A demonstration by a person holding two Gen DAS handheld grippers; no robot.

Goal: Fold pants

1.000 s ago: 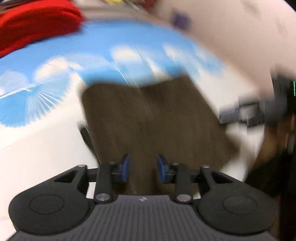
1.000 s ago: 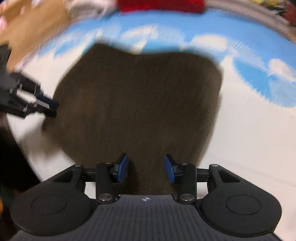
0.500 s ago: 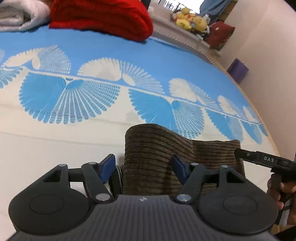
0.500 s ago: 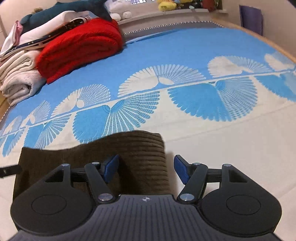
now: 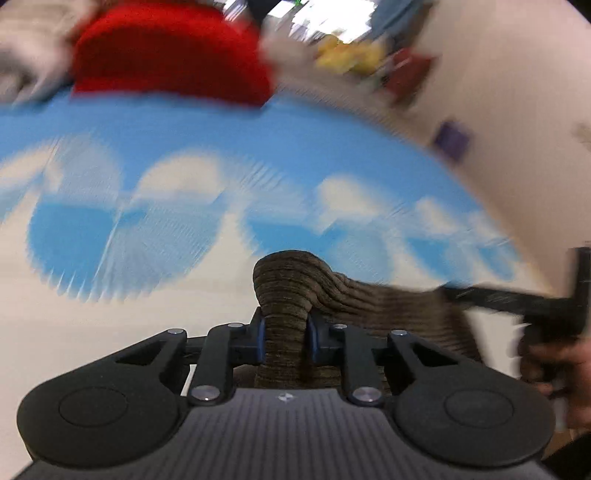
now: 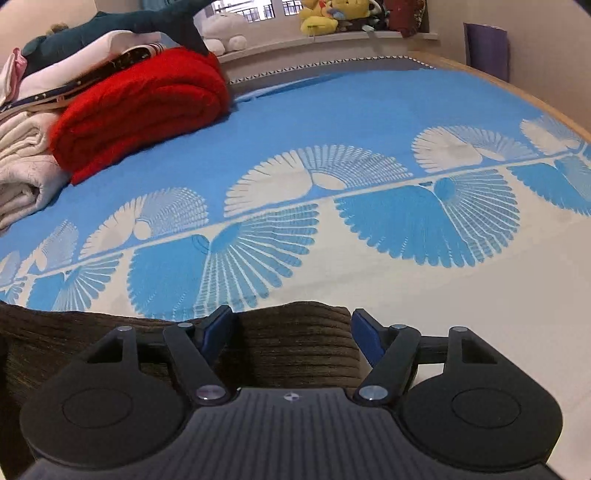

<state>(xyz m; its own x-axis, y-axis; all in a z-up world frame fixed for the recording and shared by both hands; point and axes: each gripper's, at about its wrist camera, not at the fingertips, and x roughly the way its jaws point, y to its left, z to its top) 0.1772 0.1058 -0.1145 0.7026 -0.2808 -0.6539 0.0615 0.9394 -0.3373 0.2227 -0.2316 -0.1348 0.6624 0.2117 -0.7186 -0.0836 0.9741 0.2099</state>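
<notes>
The brown corduroy pants [image 5: 291, 288] lie folded on the blue and white bed cover. My left gripper [image 5: 284, 334] is shut on a bunched fold of the pants, which rises between the blue pads. In the right wrist view the pants [image 6: 295, 343] lie flat under my right gripper [image 6: 291, 330], whose blue fingers stand wide apart on either side of the fold edge. The right gripper also shows in the left wrist view [image 5: 517, 299], at the pants' right side. The left wrist view is blurred.
A red folded blanket [image 6: 144, 107] and white folded bedding [image 6: 22, 166] are stacked at the far left of the bed. Plush toys [image 6: 325, 14] sit on a ledge behind. The bed's wooden edge [image 6: 517, 88] runs along the right.
My left gripper has shut on the pants fold, which it straddled open half a second ago. The right gripper has stayed open over the pants' edge and lowered slightly.
</notes>
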